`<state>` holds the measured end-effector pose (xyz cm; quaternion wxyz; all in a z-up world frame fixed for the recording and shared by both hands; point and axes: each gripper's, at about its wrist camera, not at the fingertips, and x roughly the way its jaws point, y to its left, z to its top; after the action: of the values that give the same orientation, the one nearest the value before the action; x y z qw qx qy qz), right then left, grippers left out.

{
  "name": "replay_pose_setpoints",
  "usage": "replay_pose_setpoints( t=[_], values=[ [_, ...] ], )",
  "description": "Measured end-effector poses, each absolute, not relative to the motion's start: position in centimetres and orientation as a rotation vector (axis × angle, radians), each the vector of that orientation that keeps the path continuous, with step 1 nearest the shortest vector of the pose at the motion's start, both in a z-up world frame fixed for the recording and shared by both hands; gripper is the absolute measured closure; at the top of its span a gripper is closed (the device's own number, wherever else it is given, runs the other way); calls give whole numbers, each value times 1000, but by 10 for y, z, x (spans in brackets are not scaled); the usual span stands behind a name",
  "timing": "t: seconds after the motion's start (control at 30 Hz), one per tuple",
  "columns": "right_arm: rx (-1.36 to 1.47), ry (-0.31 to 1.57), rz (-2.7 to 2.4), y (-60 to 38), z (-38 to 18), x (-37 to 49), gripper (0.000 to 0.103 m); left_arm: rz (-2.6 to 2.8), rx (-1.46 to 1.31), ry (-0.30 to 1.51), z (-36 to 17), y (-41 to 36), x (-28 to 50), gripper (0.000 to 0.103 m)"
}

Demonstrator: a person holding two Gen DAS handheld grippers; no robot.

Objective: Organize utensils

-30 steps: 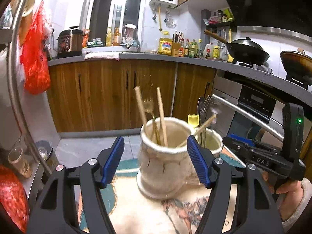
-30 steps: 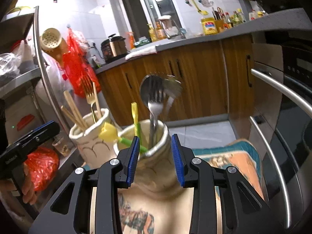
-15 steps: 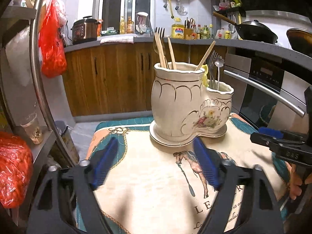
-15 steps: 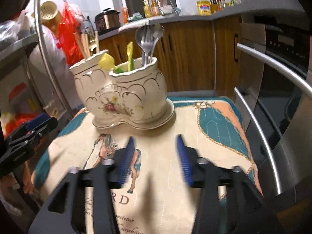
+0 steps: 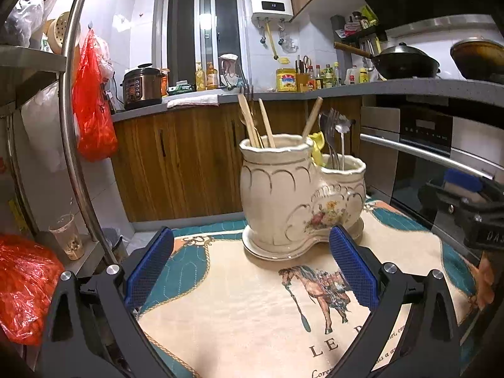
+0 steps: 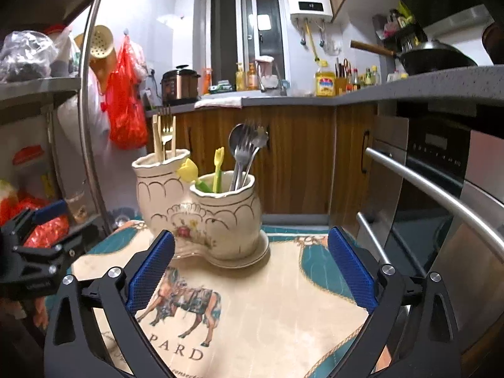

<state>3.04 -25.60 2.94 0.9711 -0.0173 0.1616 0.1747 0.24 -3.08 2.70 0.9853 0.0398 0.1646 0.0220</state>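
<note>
Blue-padded left claw (image 5: pixel 252 267) and right claw (image 6: pixel 250 267) opening, empty, angled slightly down before the holder (image 5: pixel 283 195).

Left claw (image 5: pixel 250 271): black angular frame arms, blue cross-hatched pads (image 5: pixel 352 271), silver round-head screws seen at the pivots. Right claw (image 6: pixel 250 271): same build, blue textured pads (image 6: pixel 151 271), silver screws. White lettering is seen on the right claw's black body, partly cut off.
</note>
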Motion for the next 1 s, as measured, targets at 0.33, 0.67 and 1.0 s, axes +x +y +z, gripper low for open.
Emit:
replay_pose_setpoints(
  t=[0.33, 0.67, 1.0],
  values=[
    [-101, 320, 386, -240, 19, 27, 6, 22, 68, 324, 25, -28, 1, 6],
    [-72, 332, 381, -244, 19, 30, 5, 22, 40, 313, 25, -22, -2, 6],
    [-71, 335, 380, -244, 19, 31, 5, 27, 51, 300, 26, -25, -4, 6]
  ],
)
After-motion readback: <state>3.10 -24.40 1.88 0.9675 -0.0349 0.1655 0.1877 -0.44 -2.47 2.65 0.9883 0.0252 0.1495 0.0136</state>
